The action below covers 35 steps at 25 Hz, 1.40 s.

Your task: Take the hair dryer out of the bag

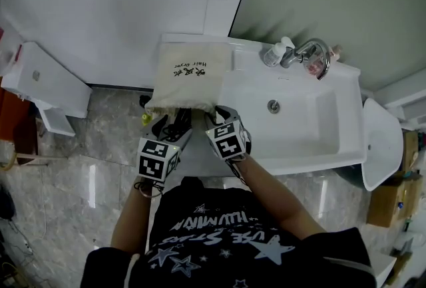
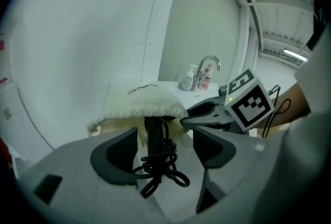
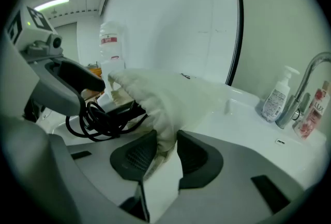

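On the counter [image 1: 247,54], we are pinching the edge of the bag [image 1: 186,77] with our right gripper [image 3: 165,153]. Our left gripper [image 2: 165,150] is standing open around the black cord [image 2: 158,163]; the hair dryer [image 3: 122,109] is lying mostly inside the bag.

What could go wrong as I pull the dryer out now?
The left gripper is open around only the coiled cord: pulling there may drag cord alone, which could snag in the mouth of the bag. The right gripper pinches just a fold of the rim; it might slip, letting the bag follow.
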Motion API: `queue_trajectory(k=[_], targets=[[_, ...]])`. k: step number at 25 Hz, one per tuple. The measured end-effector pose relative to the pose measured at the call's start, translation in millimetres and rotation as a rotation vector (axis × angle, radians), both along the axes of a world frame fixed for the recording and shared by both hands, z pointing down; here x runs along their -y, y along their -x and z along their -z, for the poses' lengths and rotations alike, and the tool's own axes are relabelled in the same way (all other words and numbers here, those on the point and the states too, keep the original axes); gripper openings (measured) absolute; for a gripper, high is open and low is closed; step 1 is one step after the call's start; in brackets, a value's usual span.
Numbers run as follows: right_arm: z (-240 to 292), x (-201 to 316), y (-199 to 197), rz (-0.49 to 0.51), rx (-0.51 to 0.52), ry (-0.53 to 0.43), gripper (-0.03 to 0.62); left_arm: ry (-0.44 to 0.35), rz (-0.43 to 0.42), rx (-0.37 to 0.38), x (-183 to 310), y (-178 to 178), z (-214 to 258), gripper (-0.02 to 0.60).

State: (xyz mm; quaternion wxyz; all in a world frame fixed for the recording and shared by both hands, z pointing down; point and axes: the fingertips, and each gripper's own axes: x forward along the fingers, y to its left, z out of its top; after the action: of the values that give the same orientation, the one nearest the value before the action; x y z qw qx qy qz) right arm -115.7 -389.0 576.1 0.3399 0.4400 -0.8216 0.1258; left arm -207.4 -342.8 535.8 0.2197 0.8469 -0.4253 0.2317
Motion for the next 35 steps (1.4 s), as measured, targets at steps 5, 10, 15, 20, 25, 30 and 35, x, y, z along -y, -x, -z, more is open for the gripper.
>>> queue_trajectory(k=[5, 10, 15, 20, 25, 30, 35], targets=[[17.8, -1.5, -3.4, -0.04, 0.172, 0.01, 0.091, 0.04, -0.028, 0.019, 3.9, -8.0, -9.8, 0.35], [31.5, -0.7, -1.8, -0.02, 0.271, 0.03, 0.089, 0.064, -0.028, 0.053, 16.5, -19.5, -18.0, 0.35], [31.6, 0.6, -1.4, -0.008, 0.285, 0.04, 0.089, 0.098, 0.019, 0.067, 42.5, -22.8, -22.5, 0.348], [31.2, 1.2, -1.4, -0.005, 0.304, 0.054, 0.089, 0.16, 0.064, 0.076, 63.7, -23.1, -30.7, 0.26], [32.6, 2.5, -0.7, 0.011, 0.324, 0.06, 0.089, 0.211, 0.046, 0.14, 70.9, -27.7, -41.2, 0.27], [32.7, 1.8, 0.7, 0.017, 0.34, 0.065, 0.087, 0.385, 0.053, 0.192, 66.7, -29.9, -68.9, 0.319], [30.0, 0.8, -0.3, 0.005, 0.355, 0.071, 0.086, 0.494, 0.016, 0.279, 62.7, -30.7, -85.0, 0.259]])
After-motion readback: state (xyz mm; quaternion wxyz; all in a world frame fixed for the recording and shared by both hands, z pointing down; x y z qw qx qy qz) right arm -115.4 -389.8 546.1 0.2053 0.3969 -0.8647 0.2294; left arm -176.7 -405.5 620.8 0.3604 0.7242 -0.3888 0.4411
